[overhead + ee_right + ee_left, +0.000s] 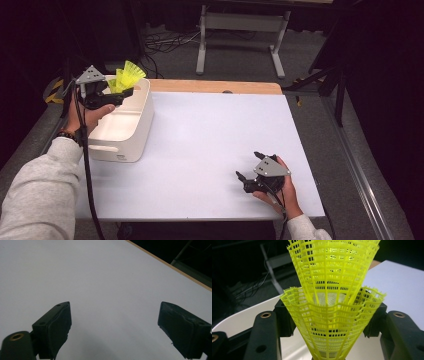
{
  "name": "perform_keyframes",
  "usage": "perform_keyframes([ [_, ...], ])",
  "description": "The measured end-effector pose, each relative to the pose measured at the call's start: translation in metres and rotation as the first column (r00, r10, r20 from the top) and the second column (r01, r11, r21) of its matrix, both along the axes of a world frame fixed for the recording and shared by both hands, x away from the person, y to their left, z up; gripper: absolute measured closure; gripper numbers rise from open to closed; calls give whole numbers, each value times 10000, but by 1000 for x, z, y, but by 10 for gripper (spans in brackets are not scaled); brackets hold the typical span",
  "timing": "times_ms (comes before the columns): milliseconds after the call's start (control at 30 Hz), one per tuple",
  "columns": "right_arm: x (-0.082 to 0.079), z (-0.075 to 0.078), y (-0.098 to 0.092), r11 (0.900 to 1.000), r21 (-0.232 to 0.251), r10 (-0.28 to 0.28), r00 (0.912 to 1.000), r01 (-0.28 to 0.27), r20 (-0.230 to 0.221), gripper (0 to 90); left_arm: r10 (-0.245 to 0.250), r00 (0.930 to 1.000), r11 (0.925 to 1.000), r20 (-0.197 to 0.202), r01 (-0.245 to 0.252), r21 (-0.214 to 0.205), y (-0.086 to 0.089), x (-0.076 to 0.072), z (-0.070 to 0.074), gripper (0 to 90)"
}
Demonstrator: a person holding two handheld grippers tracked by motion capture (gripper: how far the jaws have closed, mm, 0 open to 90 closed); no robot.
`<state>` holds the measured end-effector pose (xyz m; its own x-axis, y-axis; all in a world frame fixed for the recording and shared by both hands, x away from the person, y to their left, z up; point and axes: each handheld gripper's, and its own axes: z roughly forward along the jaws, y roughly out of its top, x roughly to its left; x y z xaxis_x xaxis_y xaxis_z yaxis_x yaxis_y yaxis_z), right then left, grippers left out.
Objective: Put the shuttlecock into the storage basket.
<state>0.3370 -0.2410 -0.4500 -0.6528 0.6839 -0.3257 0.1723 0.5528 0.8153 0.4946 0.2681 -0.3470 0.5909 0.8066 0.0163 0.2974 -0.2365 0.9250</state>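
Left claw first: pinches a nested pair of yellow plastic mesh shuttlecocks, pads pressing from both sides on the flared skirt of the outer one, plain to see in the left gripper view. Hangs over the far end of the white rectangular plastic bin, which sits at the far left of the white counter, so has the bin underneath rather than ahead or beside. Carries the pair with its long axis running up and away from the left hand: skirts fanned out high above the bin's rim, rounded heads sunk low between the jaws and mostly hidden. Calls, most likely, for a short lowering straight down into the bin and then a spreading of the jaws, with hardly any sideways travel. Appears to sit above the farther of two compartments split by a low divider, though hard to tell for certain from the high view. Right claw next: stands spread wide with nothing between the pads, resting low on bare counter at the near right, well apart from both bin and shuttlecocks. Leaves the left side by far the nearer to the bin, so the drop looks like a job for that claw alone.
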Motion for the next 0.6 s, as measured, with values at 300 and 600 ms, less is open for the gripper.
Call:
perform_keyframes([
  [300,-1,-2,4,9995,-137,269,9996,-271,-85,127,51,9914,9905,-1307,129,1369,-17,20,-16,436],
  [600,-1,-3,6,9992,-187,353,9992,-356,-198,127,415,9775,9862,-2068,-69,1656,-15,34,-22,436],
])
